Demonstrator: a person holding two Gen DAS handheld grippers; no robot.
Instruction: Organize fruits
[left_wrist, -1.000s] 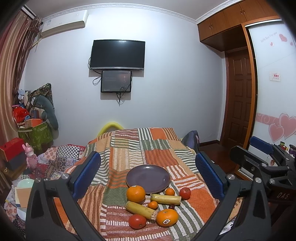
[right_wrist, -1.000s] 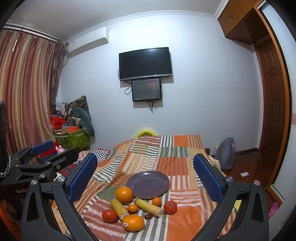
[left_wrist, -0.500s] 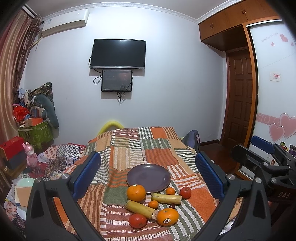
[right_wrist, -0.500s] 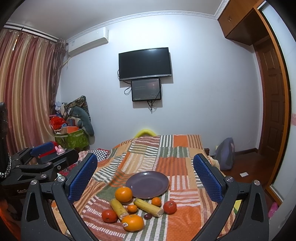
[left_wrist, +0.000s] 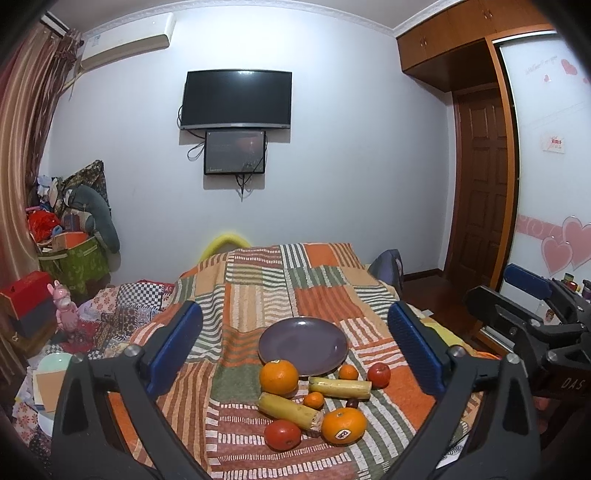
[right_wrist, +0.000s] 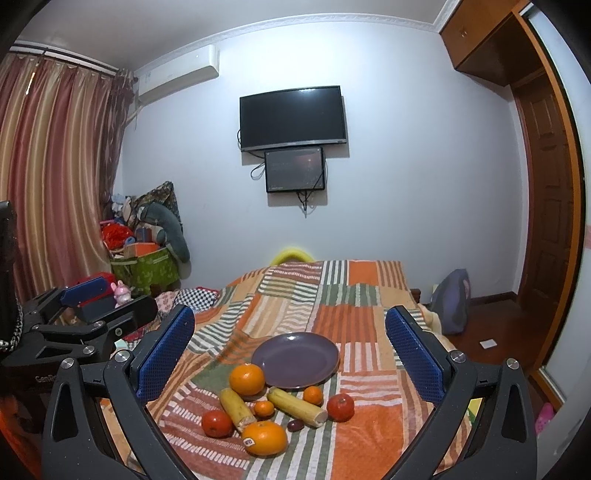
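Observation:
An empty purple plate (left_wrist: 303, 345) (right_wrist: 295, 360) lies on a striped patchwork blanket (left_wrist: 258, 295). In front of it lie two large oranges (left_wrist: 279, 376) (left_wrist: 343, 425), two small tangerines (left_wrist: 349, 372) (left_wrist: 314, 400), two red tomatoes (left_wrist: 378, 374) (left_wrist: 282, 434), two yellow cane pieces (left_wrist: 340, 387) (left_wrist: 288, 408) and a small dark fruit (right_wrist: 295, 425). My left gripper (left_wrist: 295, 347) is open and empty, held above and before the fruit. My right gripper (right_wrist: 291, 358) is open and empty, alongside.
The right gripper shows at the right of the left wrist view (left_wrist: 532, 317); the left gripper shows at the left of the right wrist view (right_wrist: 74, 317). Clutter and a green box (left_wrist: 74, 262) stand at left. A bag (right_wrist: 450, 302) and door are at right.
Both grippers have barely shifted; the fruit and plate have not moved.

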